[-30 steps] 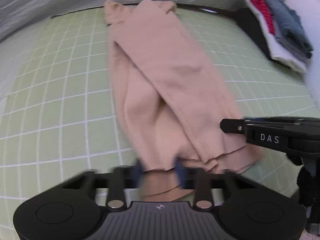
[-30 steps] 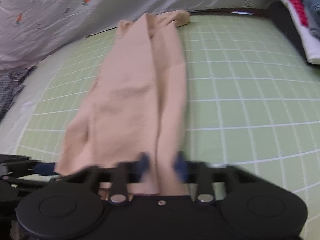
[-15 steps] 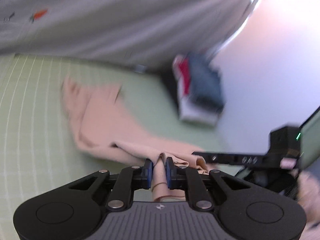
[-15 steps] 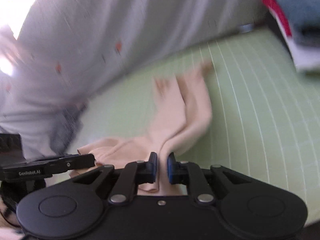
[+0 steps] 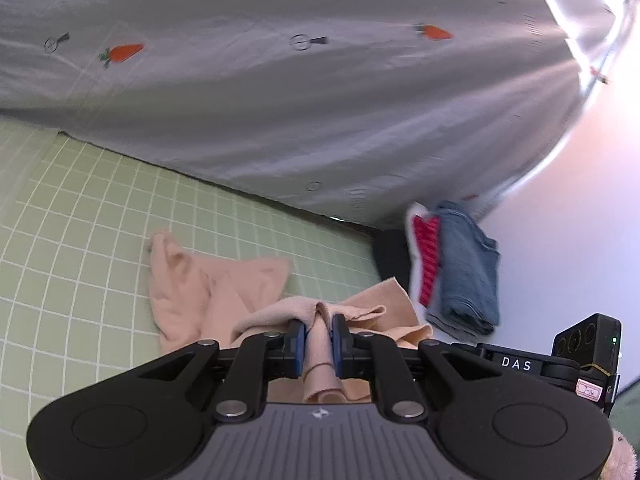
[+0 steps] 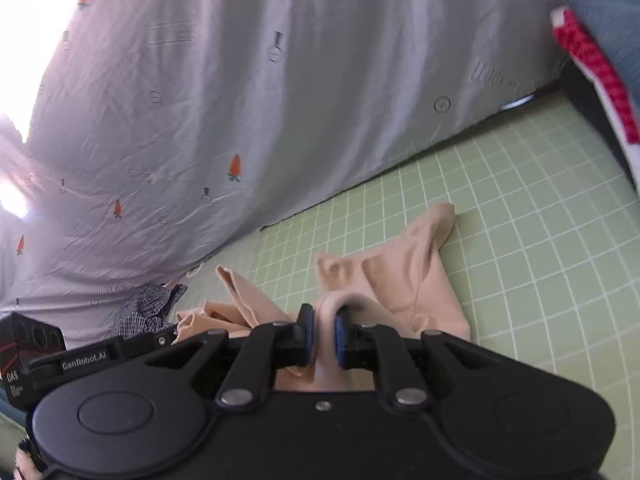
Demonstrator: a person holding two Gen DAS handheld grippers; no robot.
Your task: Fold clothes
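Backdrop: grey sheet (image 5: pixel 280 100) printed with small carrots, filling 10 to 2 o'clock in both wrist views.
Work surface: green gridded mat (image 5: pixel 80 248), lit evenly, running from 9 o'clock to centre in the left view and from centre to 3 o'clock in the right view (image 6: pixel 540 240).
Task garment: peach garment (image 5: pixel 216 280), far end lying on the mat just above centre, near end lifted off it and bunched toward 6 o'clock; same cloth in the right view (image 6: pixel 400 280).
Finished pile: stack of folded clothes (image 5: pixel 460 272) at 3 o'clock, a blue piece over a red-and-white one, near the garment but apart from it.
Stray item: checked cloth (image 6: pixel 148 312) at 9 o'clock of the right view, at the mat's edge.
Left gripper (image 5: pixel 318 338): jaws nearly closed, blue pads pinching a thick gathered fold of the garment.
Right gripper (image 6: pixel 322 336): jaws nearly closed, pinching a rolled hem of the same garment.
Step (judged): near end being carried over the far end for a lengthwise fold.
Risk 1: each pinch holds bunched layers, so a loose inner layer may slide out and leave the fold lopsided.
Risk 2: the far end is unpinned; pulling on it could drag it along the mat and wrinkle it.
Risk 3: unequal travel of the two grippers would skew the crease.
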